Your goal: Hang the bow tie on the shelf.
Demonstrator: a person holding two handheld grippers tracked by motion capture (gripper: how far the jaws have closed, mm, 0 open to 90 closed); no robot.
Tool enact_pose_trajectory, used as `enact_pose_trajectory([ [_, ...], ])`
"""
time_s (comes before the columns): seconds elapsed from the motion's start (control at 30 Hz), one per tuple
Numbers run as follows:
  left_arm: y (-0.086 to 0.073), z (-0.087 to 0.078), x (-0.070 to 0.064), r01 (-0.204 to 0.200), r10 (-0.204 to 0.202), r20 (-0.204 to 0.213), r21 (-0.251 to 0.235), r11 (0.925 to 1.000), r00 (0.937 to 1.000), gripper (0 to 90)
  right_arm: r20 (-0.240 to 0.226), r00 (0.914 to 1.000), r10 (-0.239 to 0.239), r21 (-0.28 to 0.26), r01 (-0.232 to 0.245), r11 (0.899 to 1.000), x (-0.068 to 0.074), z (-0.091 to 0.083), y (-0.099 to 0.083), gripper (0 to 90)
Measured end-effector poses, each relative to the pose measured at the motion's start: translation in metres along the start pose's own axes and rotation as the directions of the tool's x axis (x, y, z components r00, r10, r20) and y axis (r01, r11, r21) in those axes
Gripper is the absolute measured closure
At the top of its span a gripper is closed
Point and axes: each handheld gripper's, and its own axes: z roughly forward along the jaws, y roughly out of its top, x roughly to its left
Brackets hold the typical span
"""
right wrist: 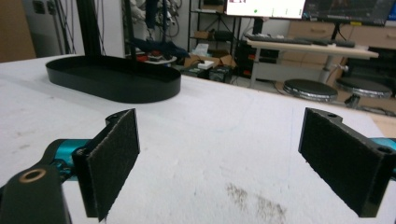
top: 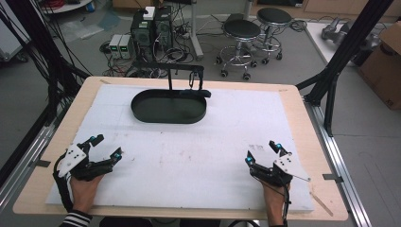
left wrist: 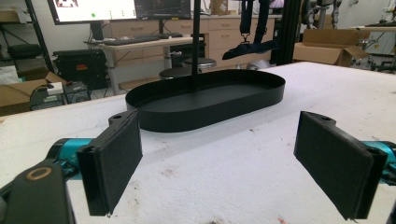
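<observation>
Two handheld grippers rest near the front edge of a white-covered table (top: 198, 156). At far left, the left gripper (top: 108, 146) sits with jaws spread wide, grasping nothing. Toward the middle, at the far side, a black oval tray (top: 169, 107) lies empty, with a thin black stand rising from its rear rim. At right, the right gripper (top: 261, 150) is likewise released and empty, seemingly waiting to start. The stand's hanging strap (left wrist: 247, 28) is cut off at the top.
</observation>
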Motion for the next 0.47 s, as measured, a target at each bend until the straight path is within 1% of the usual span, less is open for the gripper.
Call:
enact_pose_trajectory([
  [0.1, 0.0001, 0.0002, -0.0003, -0.005, 0.005, -0.002, 0.002, 1.0000, 1.0000, 15.5, 0.005, 1.0000, 0.000, -0.003, 0.000, 1.000, -0.0006, 0.0011, -0.0021, 11.5],
  [0.13, 0.0001, 0.0003, -0.0004, -0.007, 0.007, -0.001, 0.003, 1.0000, 1.0000, 15.5, 0.008, 0.9998, -0.020, -0.007, 0.020, 1.000, -0.0009, 0.0014, -0.0018, 11.5],
  [0.17, 0.0001, 0.0003, -0.0007, -0.009, 0.009, -0.003, 0.003, 1.0000, 1.0000, 15.5, 0.013, 0.9998, -0.017, 0.005, 0.017, 1.000, -0.0007, 0.0014, -0.0022, 11.4],
  [0.23, 0.0002, 0.0004, -0.0009, -0.011, 0.011, -0.005, 0.005, 0.9999, 0.9999, 15.5, 0.016, 0.9998, -0.011, 0.001, 0.011, 1.000, -0.0014, 0.0008, -0.0025, 11.5],
  [0.33, 0.0001, 0.0001, -0.0008, -0.008, 0.008, -0.006, 0.004, 1.0000, 0.9999, 15.5, 0.027, 0.9996, -0.005, -0.011, 0.005, 1.000, -0.0008, -0.0001, -0.0034, 11.5],
  [0.4, -0.0003, -0.0005, -0.0009, -0.003, 0.003, -0.011, -0.005, 1.0000, 0.9999, 15.5, 0.020, 0.9998, -0.004, -0.020, 0.005, 1.000, -0.0016, -0.0009, -0.0038, 11.4],
  [0.47, -0.0006, -0.0014, -0.0005, 0.001, -0.001, -0.014, -0.015, 0.9999, 0.9999, 15.4, 0.021, 0.9998, -0.006, -0.042, 0.006, 0.999, -0.0017, -0.0027, -0.0047, 11.5],
])
